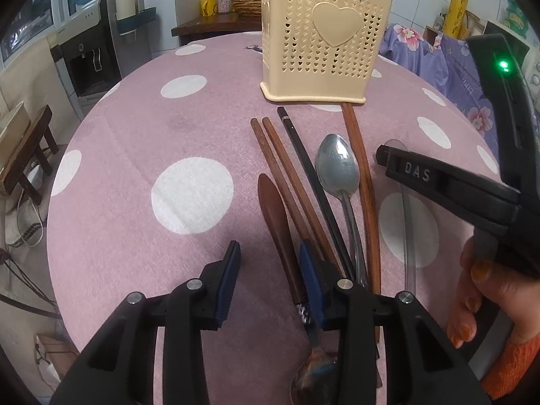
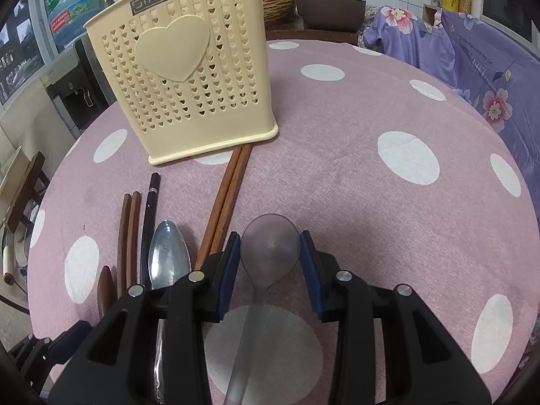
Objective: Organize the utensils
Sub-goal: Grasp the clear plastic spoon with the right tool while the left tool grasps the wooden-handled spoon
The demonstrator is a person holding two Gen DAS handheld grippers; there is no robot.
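**Utensils mostly still on the table, holder barely filled**

Landmark: cream holder (image 1: 324, 33) with the heart, upright at the far side of the pink dotted tablecloth (image 1: 135, 155). A couple of handles poke out of its top, so a few pieces look already stowed; can't tell which.

Still lying loose in front of the holder: brown chopstick pair (image 1: 283, 175), black chopstick (image 1: 310, 175), metal spoon (image 1: 337, 165), long brown pair (image 1: 364, 182) with tips touching the holder's base, wooden-handled utensil (image 1: 273, 216), and a clear grey spoon (image 2: 270, 249) furthest to the right.

Left gripper (image 1: 270, 263) sits partly open, nothing between the pads; right pad rests against the wooden handle, no grip.

Right gripper (image 2: 270, 256) straddles the clear spoon's bowl, pads just beside it on both sides; pressing or not, can't tell.

Judgement: early stage, most of the sorting remains.
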